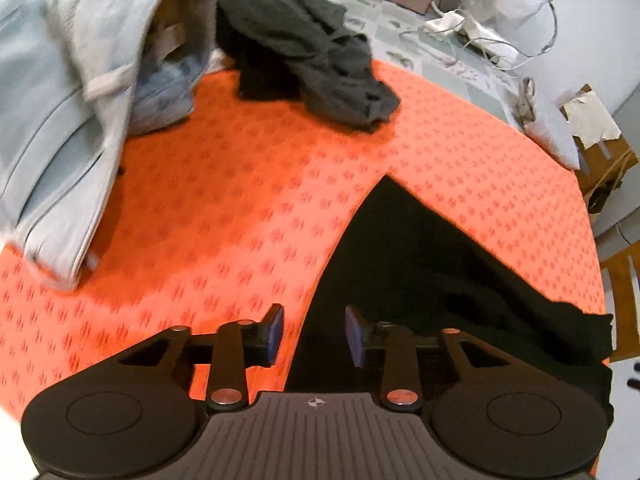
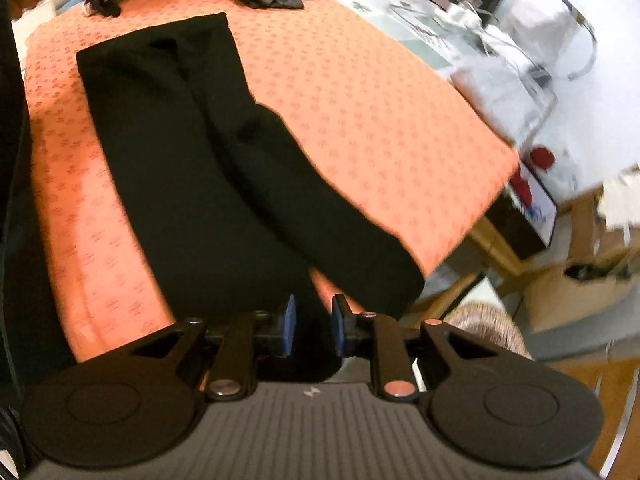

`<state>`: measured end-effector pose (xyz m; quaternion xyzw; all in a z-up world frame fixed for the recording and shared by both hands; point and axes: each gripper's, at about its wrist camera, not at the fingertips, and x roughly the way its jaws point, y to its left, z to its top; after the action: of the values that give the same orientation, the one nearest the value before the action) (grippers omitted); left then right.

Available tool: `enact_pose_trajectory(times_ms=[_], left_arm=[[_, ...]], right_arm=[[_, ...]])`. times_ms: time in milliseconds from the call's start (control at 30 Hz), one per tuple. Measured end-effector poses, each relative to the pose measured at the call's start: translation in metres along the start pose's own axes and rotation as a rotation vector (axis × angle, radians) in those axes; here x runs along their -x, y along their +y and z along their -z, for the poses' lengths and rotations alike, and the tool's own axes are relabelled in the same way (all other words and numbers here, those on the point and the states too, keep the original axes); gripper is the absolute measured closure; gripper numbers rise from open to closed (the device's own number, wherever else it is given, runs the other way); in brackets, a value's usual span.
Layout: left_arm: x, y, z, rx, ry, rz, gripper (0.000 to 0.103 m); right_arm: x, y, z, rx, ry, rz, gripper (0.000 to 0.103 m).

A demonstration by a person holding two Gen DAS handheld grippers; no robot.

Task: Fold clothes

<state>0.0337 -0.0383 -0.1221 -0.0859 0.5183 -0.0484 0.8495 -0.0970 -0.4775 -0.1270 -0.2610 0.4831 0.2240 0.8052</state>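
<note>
Currently, the left hand-held gripper (image 1: 315, 334) is hovering with its jaws spread, gripping nothing, over the edge of the black garment (image 1: 432, 264). The right hand-held gripper (image 2: 314, 324) is standing partly open, its blue pads (image 2: 289, 322) straddling the near end of the same black garment (image 2: 192, 168) without visibly clamping it. That garment is lying lengthwise on the orange patterned surface (image 2: 360, 92). Farther off, a grey garment (image 1: 320, 60) and a light blue garment (image 1: 68, 92) are resting in heaps.

An orange patterned cloth (image 2: 380, 112) covers the work surface. Beyond it lies a pale glossy tabletop (image 1: 436, 64) (cluttered with white cables (image 1: 480, 36)). Light wooden furniture (image 2: 496, 248) stands alongside.
</note>
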Motion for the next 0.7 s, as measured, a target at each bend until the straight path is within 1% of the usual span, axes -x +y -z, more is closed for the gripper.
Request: enact_pose_trajectory(times_ms=[67,100,167,333,567,633,667,700], left_arm=[[-0.011,-0.008,-0.009,-0.027,-0.005,0.007,0.058],[-0.017,-0.011,-0.013,-0.041,-0.007,0.01,0.057],[-0.028,-0.019,-0.022,-0.067,-0.012,0.017,0.05],[-0.059,-0.036,-0.044,-0.123,-0.017,0.029,0.049],[-0.097,-0.051,-0.072,-0.174,-0.006,0.075,0.047],[-0.107,-0.056,-0.076,-0.2,0.013,0.082,0.047],[-0.111,-0.058,-0.077,-0.216,0.018,0.085,0.046],[-0.112,-0.06,-0.077,-0.229,0.016,0.086,0.045]], right_arm=[[-0.012,-0.007,-0.011,0.046,0.005,-0.018,0.066],[-0.018,-0.011,-0.016,0.069,0.008,-0.027,0.065],[-0.029,-0.017,-0.025,0.104,0.017,-0.051,0.065],[-0.056,-0.026,-0.039,0.151,0.061,-0.128,0.065],[-0.078,-0.04,-0.043,0.126,0.115,-0.217,0.064],[-0.08,-0.043,-0.043,0.121,0.113,-0.231,0.061],[-0.08,-0.045,-0.044,0.122,0.11,-0.226,0.057],[-0.08,-0.046,-0.044,0.116,0.108,-0.224,0.056]])
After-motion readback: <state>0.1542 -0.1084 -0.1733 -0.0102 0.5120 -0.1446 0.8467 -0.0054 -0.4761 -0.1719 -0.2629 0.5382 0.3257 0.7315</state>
